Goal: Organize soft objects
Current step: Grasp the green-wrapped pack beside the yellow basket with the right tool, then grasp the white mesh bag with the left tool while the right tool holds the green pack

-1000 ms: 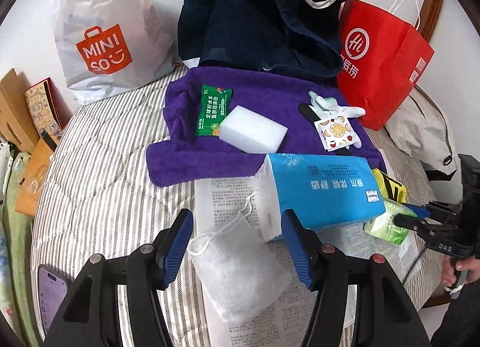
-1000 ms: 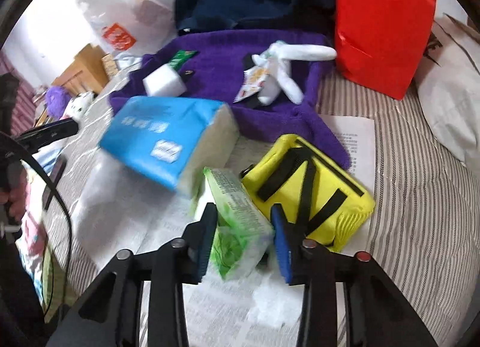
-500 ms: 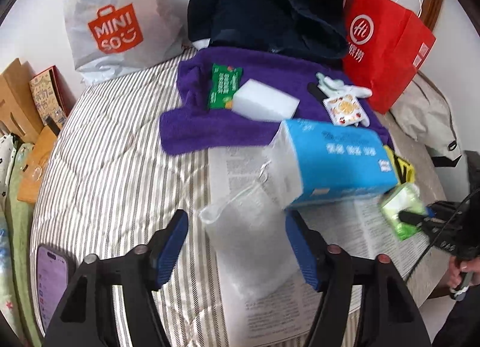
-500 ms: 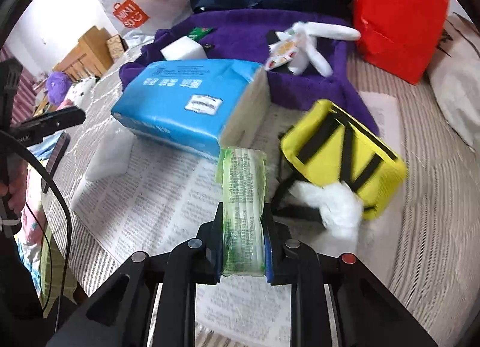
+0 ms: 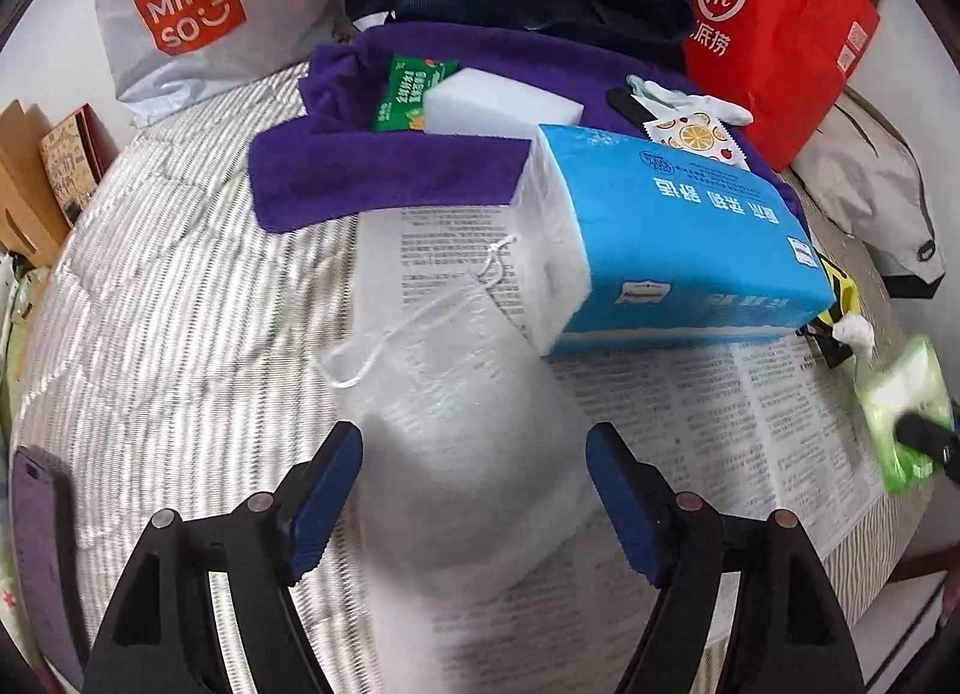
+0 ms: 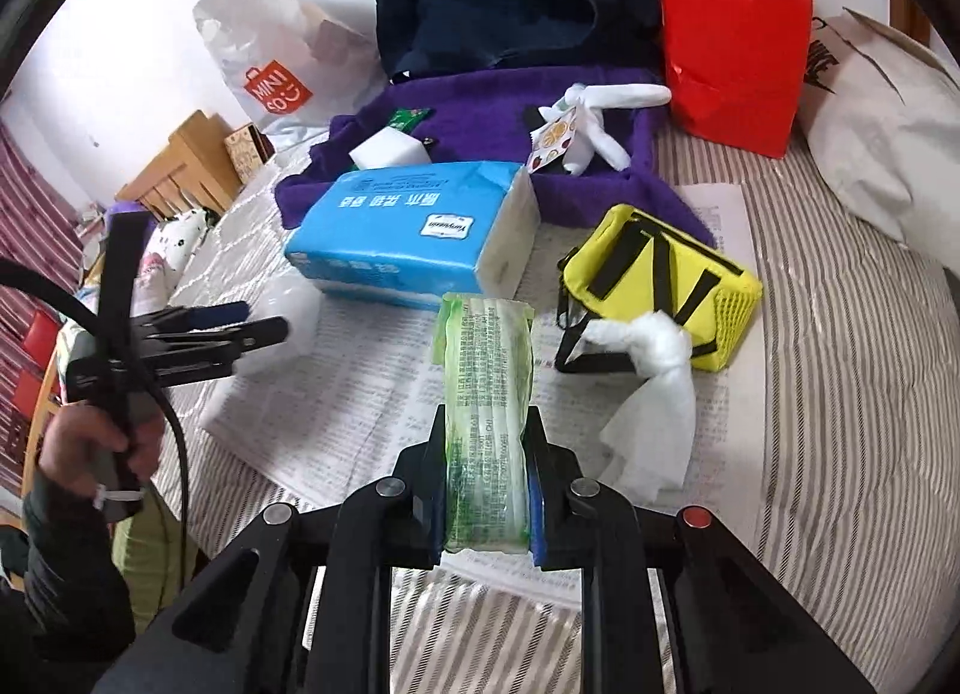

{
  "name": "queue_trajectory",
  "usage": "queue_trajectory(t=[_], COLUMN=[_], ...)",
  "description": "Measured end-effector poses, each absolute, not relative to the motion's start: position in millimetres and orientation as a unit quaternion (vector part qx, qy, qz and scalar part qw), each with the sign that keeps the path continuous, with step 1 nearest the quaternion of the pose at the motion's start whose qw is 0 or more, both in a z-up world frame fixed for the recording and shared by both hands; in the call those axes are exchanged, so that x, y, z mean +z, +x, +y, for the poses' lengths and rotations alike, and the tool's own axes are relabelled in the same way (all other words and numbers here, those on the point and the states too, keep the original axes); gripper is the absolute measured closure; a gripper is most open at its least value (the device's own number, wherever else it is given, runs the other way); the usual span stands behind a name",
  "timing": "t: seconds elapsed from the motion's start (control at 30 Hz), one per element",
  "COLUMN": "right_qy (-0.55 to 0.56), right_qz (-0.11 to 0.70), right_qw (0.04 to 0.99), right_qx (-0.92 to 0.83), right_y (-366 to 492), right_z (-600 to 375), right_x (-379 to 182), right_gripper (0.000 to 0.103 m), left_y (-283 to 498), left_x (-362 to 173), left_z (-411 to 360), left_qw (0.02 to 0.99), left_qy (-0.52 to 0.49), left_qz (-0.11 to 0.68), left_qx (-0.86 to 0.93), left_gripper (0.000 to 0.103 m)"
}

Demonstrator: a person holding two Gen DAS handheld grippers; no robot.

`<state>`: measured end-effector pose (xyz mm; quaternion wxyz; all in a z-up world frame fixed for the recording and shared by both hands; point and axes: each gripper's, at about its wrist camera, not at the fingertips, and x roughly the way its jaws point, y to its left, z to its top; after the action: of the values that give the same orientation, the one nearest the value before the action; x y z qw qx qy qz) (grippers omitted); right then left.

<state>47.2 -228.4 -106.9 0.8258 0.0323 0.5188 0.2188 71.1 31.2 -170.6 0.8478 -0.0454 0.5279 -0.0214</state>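
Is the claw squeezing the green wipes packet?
Touching. The right wrist view shows the right gripper shut on the green wipes packet, both blue pads pressed against its sides.

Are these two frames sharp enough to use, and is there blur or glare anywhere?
Left wrist view: motion blur smears the white drawstring pouch and newspaper print; fisheye bends the edges. Right wrist view: sharper, label text on the green wipes pack in the right gripper reads as lines; slight sheen on its wrapper and the red bag.
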Motion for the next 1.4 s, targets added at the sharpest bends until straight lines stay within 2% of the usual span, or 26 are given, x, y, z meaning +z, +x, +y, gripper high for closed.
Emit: queue_trajectory(t=[0.1,0.37,0.47,0.5,0.53,0.63,0.67,0.7,0.73,1.4], right_qy=[0.037,0.071,0.066,0.064,0.063,0.068,0.068,0.069,0.071,0.061], right_qz=[0.521,0.516,0.513,0.512,0.510,0.509,0.509,0.510,0.511,0.495], right_qw=[0.823,0.826,0.834,0.837,0.839,0.842,0.843,0.843,0.842,0.852], right_qx=[0.224,0.215,0.192,0.185,0.178,0.163,0.160,0.157,0.158,0.159], right_y=[41,34,31,31,30,31,31,31,31,55], right_z=[-229,-240,-245,-247,-249,-256,-257,-258,-258,-236], right_x=[-108,-108,-106,-105,-104,-104,-105,-106,-106,-78], right_gripper=[0.083,0.083,0.083,0.083,0.083,0.083,0.083,0.083,0.083,0.083], left_y=[75,80,77,76,75,72,71,70,69,72], left_x=[-176,-181,-180,-178,-177,-175,-175,-174,-174,-118], left_z=[19,10,11,12,13,21,23,26,30,46], left_qw=[0.848,0.848,0.855,0.857,0.858,0.860,0.860,0.861,0.861,0.876], left_qy=[-0.028,-0.010,-0.010,-0.010,-0.012,-0.019,-0.021,-0.023,-0.030,-0.065], left_qz=[0.529,0.529,0.518,0.515,0.513,0.509,0.508,0.507,0.507,0.477], left_qx=[-0.016,0.027,0.033,0.035,0.038,0.043,0.041,0.039,0.037,-0.010], left_gripper=[0.019,0.018,0.035,0.044,0.057,0.076,0.079,0.089,0.094,0.096])
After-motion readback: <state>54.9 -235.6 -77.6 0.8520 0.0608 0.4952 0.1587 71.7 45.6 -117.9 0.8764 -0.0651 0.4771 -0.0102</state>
